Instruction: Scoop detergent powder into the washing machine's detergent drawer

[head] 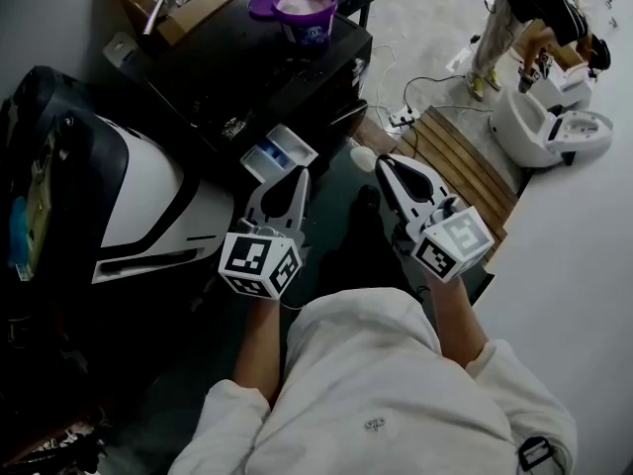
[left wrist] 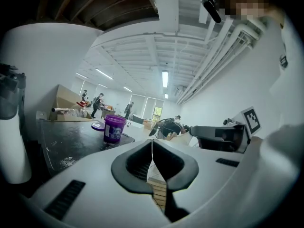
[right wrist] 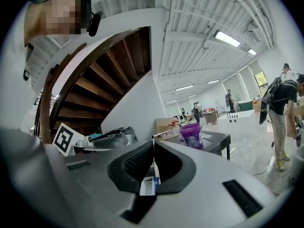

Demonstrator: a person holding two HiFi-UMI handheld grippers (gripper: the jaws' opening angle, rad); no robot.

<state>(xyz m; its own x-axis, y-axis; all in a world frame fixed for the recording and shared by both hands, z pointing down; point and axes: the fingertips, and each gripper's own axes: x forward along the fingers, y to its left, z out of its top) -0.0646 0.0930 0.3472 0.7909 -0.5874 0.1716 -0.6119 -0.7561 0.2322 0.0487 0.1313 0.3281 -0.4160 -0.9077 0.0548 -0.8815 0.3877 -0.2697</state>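
Left tongs (head: pixel 299 178) and right tongs (head: pixel 382 164) closed empty, pre-scoop; drawer (head: pixel 279 153) open just ahead, next reach tub (head: pixel 305 10) beyond.

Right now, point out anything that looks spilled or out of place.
A pale speckled patch lies on the black table near the purple tub, possibly spilled powder. The tub's lid is off, lying beside it. Nothing else stands out.
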